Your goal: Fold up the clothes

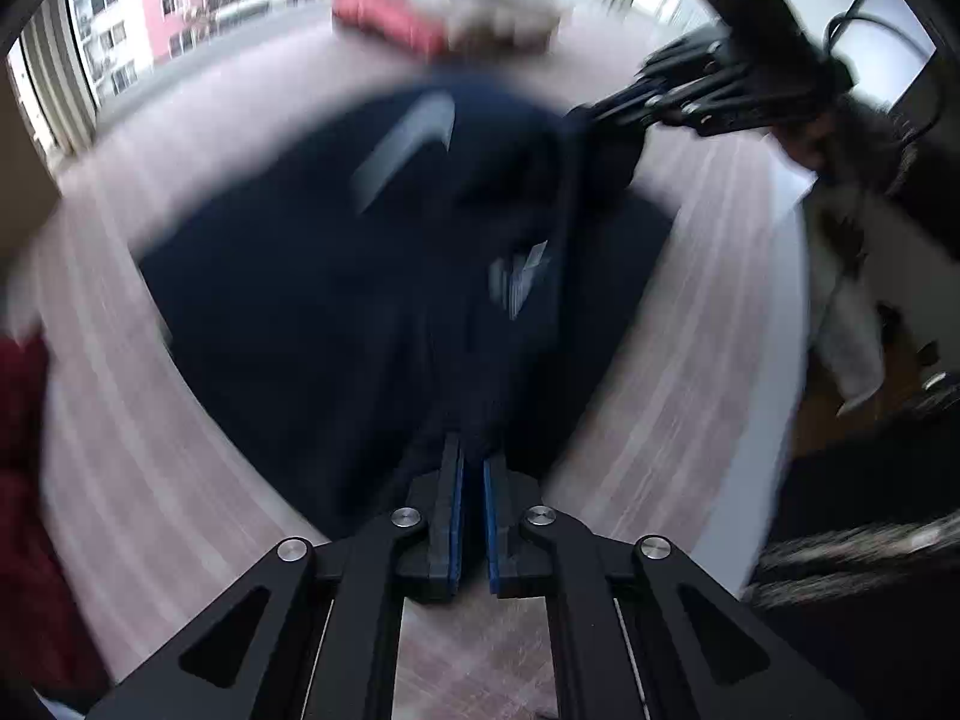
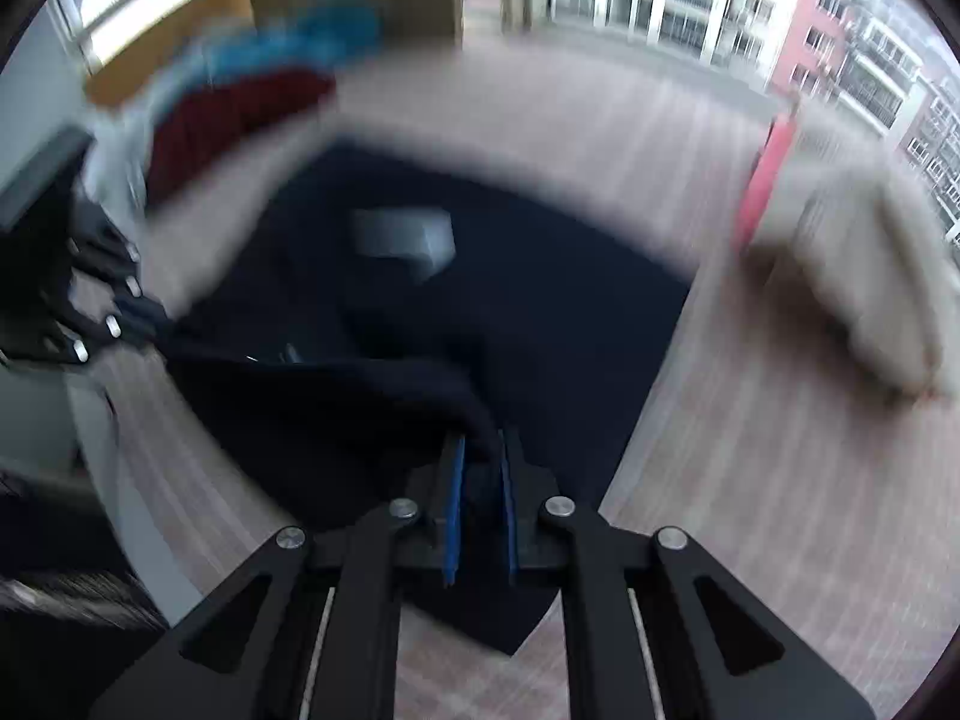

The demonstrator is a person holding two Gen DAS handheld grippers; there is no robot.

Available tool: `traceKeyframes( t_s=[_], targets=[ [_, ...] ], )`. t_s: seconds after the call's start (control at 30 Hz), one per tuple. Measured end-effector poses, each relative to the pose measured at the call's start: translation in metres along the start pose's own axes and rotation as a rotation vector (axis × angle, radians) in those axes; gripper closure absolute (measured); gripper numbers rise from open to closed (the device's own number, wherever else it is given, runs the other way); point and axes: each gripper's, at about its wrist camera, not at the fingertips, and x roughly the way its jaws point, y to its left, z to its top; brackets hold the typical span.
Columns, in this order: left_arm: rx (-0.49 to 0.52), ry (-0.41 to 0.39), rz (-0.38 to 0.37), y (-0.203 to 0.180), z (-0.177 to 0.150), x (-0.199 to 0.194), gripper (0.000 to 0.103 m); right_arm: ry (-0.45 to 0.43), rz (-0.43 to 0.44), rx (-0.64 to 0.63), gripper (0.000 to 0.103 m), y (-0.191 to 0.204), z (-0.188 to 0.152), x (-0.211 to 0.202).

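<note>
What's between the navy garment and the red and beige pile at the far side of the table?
Only bare table, as far as the blurred left wrist view shows: a strip separates the navy garment from the red and beige pile.

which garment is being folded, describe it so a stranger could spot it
Look at the middle of the striped wooden table. The navy garment lies there, pinched by the left gripper and right gripper. Unlike the red and beige clothes nearby, it is dark with a pale logo.

The navy garment [image 1: 312, 312] is soft matt cloth with a pale grey print [image 1: 414, 138], lying on a table [image 1: 708, 312] of pale streaked wood-look surface. Both grippers are matt black plastic with shiny metal screws [image 2: 403, 507] and blue pads [image 2: 456, 504]
</note>
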Motion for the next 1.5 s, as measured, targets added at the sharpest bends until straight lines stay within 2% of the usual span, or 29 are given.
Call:
traceKeyframes(
  t_s=[0.07, 0.2, 0.33, 0.37, 0.4, 0.47, 0.53, 0.6, 0.63, 0.7, 0.73, 0.77, 0.83, 0.87, 0.93, 0.97, 1.0, 1.07, 1.1, 1.13, 1.2, 1.27, 1.3, 1.37, 1.43, 1.5],
  targets=[
    [-0.026, -0.013, 0.005, -0.001, -0.009, 0.004, 0.098, -0.002, -0.025, -0.019, 0.091, 0.006, -0.010, 0.001],
    [-0.023, -0.037, 0.030, -0.008, -0.013, -0.013, 0.097, -0.012, -0.053, -0.095, 0.087, 0.018, -0.017, -0.021],
    [0.033, -0.058, 0.073, -0.013, -0.015, -0.031, 0.098, 0.019, 0.011, -0.120, 0.084, 0.021, -0.023, -0.033],
    [0.034, -0.043, 0.054, -0.014, -0.017, -0.036, 0.097, 0.066, 0.006, -0.154, 0.083, 0.025, -0.028, -0.032],
    [0.032, -0.026, 0.028, -0.014, -0.021, -0.040, 0.091, 0.067, 0.006, -0.151, 0.083, 0.024, -0.029, -0.036],
    [0.043, 0.006, 0.015, -0.014, -0.023, -0.050, 0.090, 0.038, 0.016, -0.121, 0.083, 0.020, -0.029, -0.045],
    [0.063, 0.019, 0.015, -0.014, -0.019, -0.063, 0.089, -0.042, 0.062, -0.035, 0.082, 0.009, -0.017, -0.054],
    [0.065, -0.056, 0.034, -0.008, -0.004, -0.077, 0.088, -0.138, 0.095, 0.056, 0.079, -0.001, -0.001, -0.058],
    [0.055, -0.093, 0.046, -0.002, 0.006, -0.079, 0.086, -0.145, 0.092, 0.074, 0.079, 0.001, 0.005, -0.048],
    [0.040, -0.108, 0.072, 0.012, 0.022, -0.060, 0.086, -0.133, 0.075, 0.095, 0.079, 0.011, 0.016, -0.023],
    [0.040, -0.105, 0.080, 0.018, 0.028, -0.047, 0.086, -0.087, 0.074, 0.094, 0.079, 0.015, 0.014, -0.005],
    [0.041, -0.084, 0.085, 0.023, 0.032, -0.031, 0.086, -0.043, 0.075, 0.075, 0.079, 0.021, 0.006, 0.005],
    [0.052, 0.008, 0.080, 0.027, 0.025, 0.010, 0.086, 0.014, 0.057, 0.015, 0.079, 0.033, -0.015, 0.010],
    [0.052, 0.009, 0.078, 0.028, 0.019, 0.013, 0.086, 0.025, 0.031, -0.024, 0.079, 0.038, -0.025, 0.007],
    [0.005, -0.016, 0.058, 0.035, 0.016, -0.001, 0.083, -0.004, 0.035, 0.015, 0.079, 0.031, -0.030, -0.014],
    [-0.062, -0.048, 0.057, 0.045, 0.016, -0.011, 0.084, -0.042, 0.038, 0.080, 0.074, 0.018, -0.024, -0.023],
    [-0.129, -0.080, 0.054, 0.056, 0.017, -0.021, 0.082, -0.083, 0.040, 0.153, 0.053, 0.003, -0.017, -0.031],
    [-0.286, -0.132, 0.060, 0.080, 0.021, -0.033, 0.066, -0.143, 0.001, 0.260, 0.034, -0.025, 0.002, -0.029],
    [-0.375, -0.146, 0.060, 0.093, 0.023, -0.032, 0.053, -0.153, -0.028, 0.289, 0.035, -0.033, 0.009, -0.024],
    [-0.450, -0.144, 0.061, 0.104, 0.025, -0.026, 0.049, -0.140, -0.053, 0.312, 0.034, -0.040, 0.016, -0.015],
    [-0.583, -0.137, 0.062, 0.121, 0.029, -0.015, 0.049, -0.104, -0.023, 0.385, 0.034, -0.051, 0.026, 0.011],
    [-0.621, -0.126, 0.086, 0.124, 0.037, 0.001, 0.049, -0.055, 0.025, 0.424, 0.034, -0.056, 0.027, 0.031],
    [-0.635, -0.122, 0.095, 0.122, 0.037, 0.010, 0.048, -0.028, 0.026, 0.425, 0.035, -0.054, 0.028, 0.040],
    [-0.635, -0.082, 0.073, 0.117, 0.041, 0.028, 0.046, -0.035, -0.001, 0.408, 0.033, -0.040, 0.026, 0.044],
    [-0.593, -0.094, 0.125, 0.107, 0.047, 0.030, 0.037, -0.041, -0.023, 0.380, 0.032, -0.028, 0.026, 0.046],
    [-0.549, -0.091, 0.180, 0.099, 0.051, 0.036, 0.037, -0.046, -0.025, 0.335, 0.033, -0.015, 0.028, 0.048]
  ],
)
